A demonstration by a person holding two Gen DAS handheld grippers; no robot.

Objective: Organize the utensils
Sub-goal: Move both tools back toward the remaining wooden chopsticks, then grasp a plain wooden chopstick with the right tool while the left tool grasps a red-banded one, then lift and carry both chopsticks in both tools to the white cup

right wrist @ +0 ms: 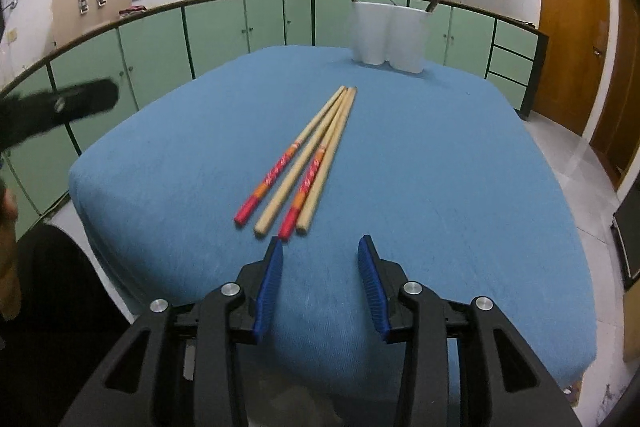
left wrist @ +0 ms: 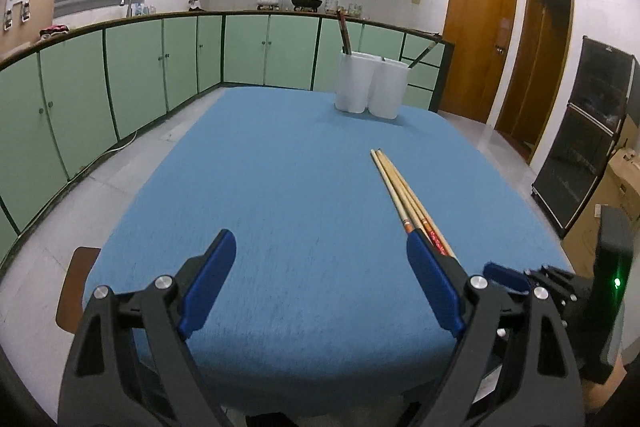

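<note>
Several wooden chopsticks, some with red and orange handles, lie side by side on the blue table. They also show in the left wrist view. A white two-compartment holder stands at the table's far edge with dark utensils sticking out; it also shows in the left wrist view. My right gripper is open, just short of the chopsticks' near ends. My left gripper is open and empty, left of the chopsticks. The right gripper's body shows at the left wrist view's right edge.
Green kitchen cabinets run along the left and back. A wooden door and a dark glass cabinet stand on the right. A brown chair seat sits by the table's left corner. The left gripper's body is blurred at left.
</note>
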